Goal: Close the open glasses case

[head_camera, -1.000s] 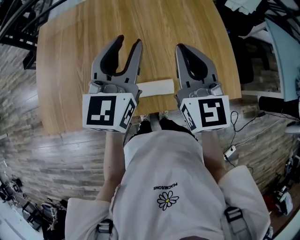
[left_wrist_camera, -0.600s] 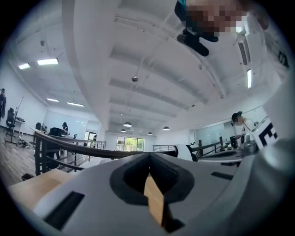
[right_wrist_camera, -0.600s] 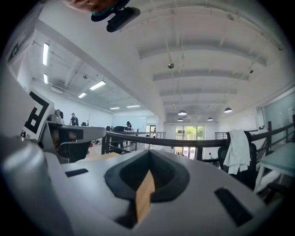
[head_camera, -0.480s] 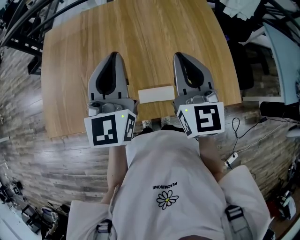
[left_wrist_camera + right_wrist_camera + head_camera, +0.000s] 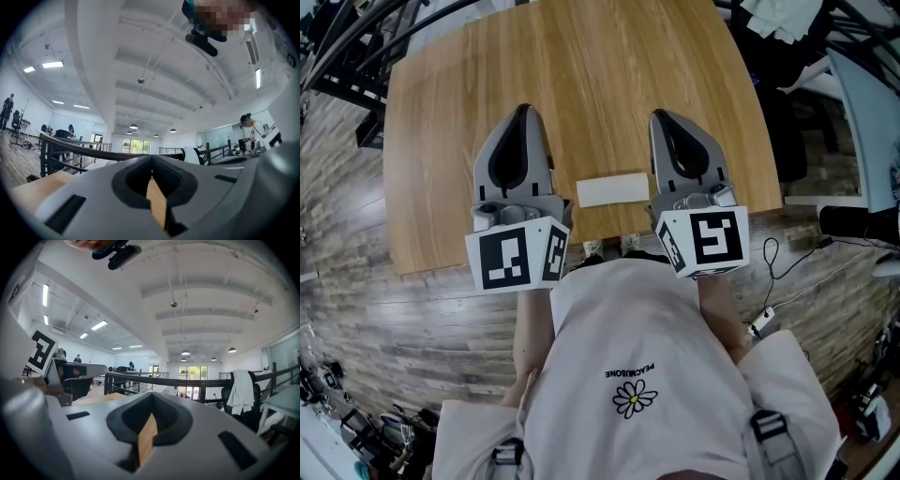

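Observation:
A white oblong glasses case (image 5: 612, 188) lies flat on the wooden table (image 5: 581, 66), close to its near edge, and looks closed. My left gripper (image 5: 523, 111) hangs over the table to the left of the case, jaws shut with nothing between them. My right gripper (image 5: 665, 116) hangs to the right of the case, also shut and empty. Neither touches the case. In the left gripper view the jaws (image 5: 151, 157) meet along one line, with only the room beyond. The right gripper view shows its jaws (image 5: 150, 395) pressed together the same way.
The table's near edge runs just under both gripper bodies, and wood-plank floor (image 5: 356, 309) lies around it. A dark chair (image 5: 792, 141) and cables (image 5: 778, 281) sit to the right. Black frame bars (image 5: 347, 37) stand at the upper left.
The left gripper's jaws went from open to shut with nothing in them, and that gripper shifted slightly away from the case. The right gripper stayed put.

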